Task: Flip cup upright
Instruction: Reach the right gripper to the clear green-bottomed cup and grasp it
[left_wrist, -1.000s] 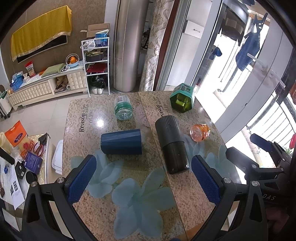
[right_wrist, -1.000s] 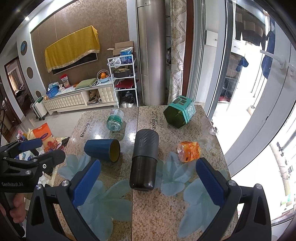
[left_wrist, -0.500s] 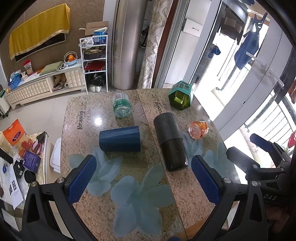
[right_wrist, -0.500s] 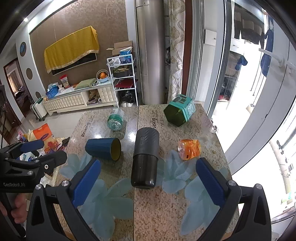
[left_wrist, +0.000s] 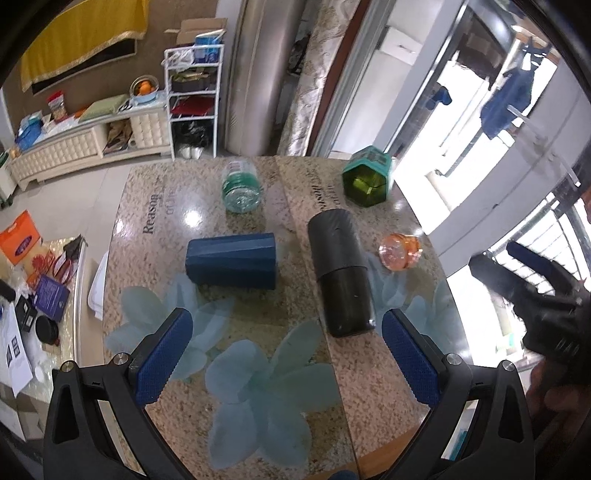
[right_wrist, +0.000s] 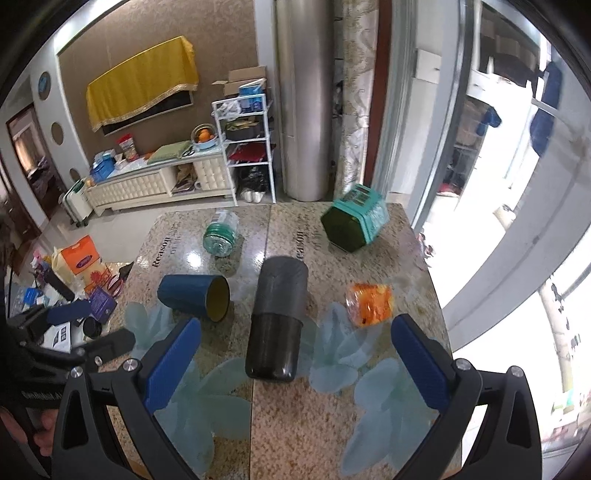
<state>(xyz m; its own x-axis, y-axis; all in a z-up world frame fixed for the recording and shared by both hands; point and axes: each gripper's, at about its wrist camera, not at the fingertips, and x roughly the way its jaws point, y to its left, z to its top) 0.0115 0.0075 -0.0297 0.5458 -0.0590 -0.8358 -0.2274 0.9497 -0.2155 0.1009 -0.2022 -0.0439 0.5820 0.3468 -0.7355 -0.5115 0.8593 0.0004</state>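
The word "Reason" is printed in dark letters on the granite-patterned worktop (left_wrist: 155, 206), with a smaller, fainter line beside it that is too blurred to read. The right wrist view shows the same "Reason" on the worktop (right_wrist: 162, 254) and again along the centre seam. The teal hexagonal box (right_wrist: 364, 216) carries a label, unreadable. White lettering on the other tool's black body (right_wrist: 40, 395) is blurred.

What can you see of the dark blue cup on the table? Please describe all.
The dark blue cup lies on its side on the stone table, left of the black tumbler and apart from it. Its outside is matte with faceted walls; the inside looks yellowish. The open mouth points toward the tumbler. It looks empty. Only the table touches it; neither gripper holds it.
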